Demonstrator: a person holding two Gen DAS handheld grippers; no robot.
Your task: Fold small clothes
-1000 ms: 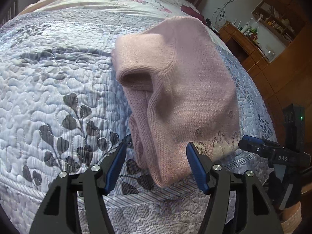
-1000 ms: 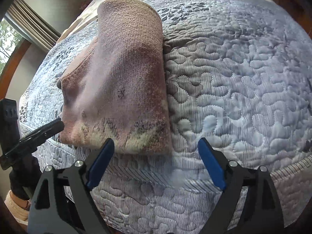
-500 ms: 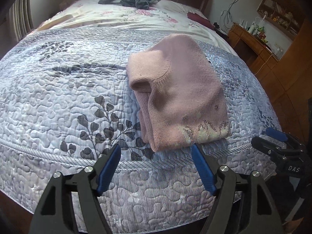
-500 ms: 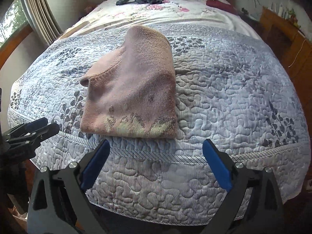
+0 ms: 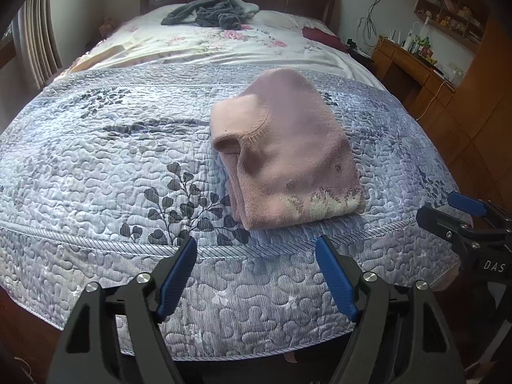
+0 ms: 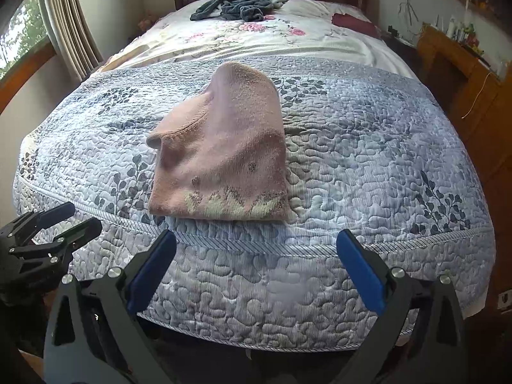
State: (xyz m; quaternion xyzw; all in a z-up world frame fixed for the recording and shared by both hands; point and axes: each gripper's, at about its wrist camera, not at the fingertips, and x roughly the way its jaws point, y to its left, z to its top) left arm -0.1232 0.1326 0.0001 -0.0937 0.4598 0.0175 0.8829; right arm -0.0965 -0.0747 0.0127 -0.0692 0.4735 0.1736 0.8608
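On the bed's quilt lies a folded pink sweater, soft and light, best lifted by its thick edges; left claw and right claw gape wide, empty.

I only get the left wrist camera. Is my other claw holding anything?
Observer: No. The right claw is wide open and empty, stopped short of the pink sweater.
Operator: What's behind the curtain?
Observer: A window, with green trees outside.
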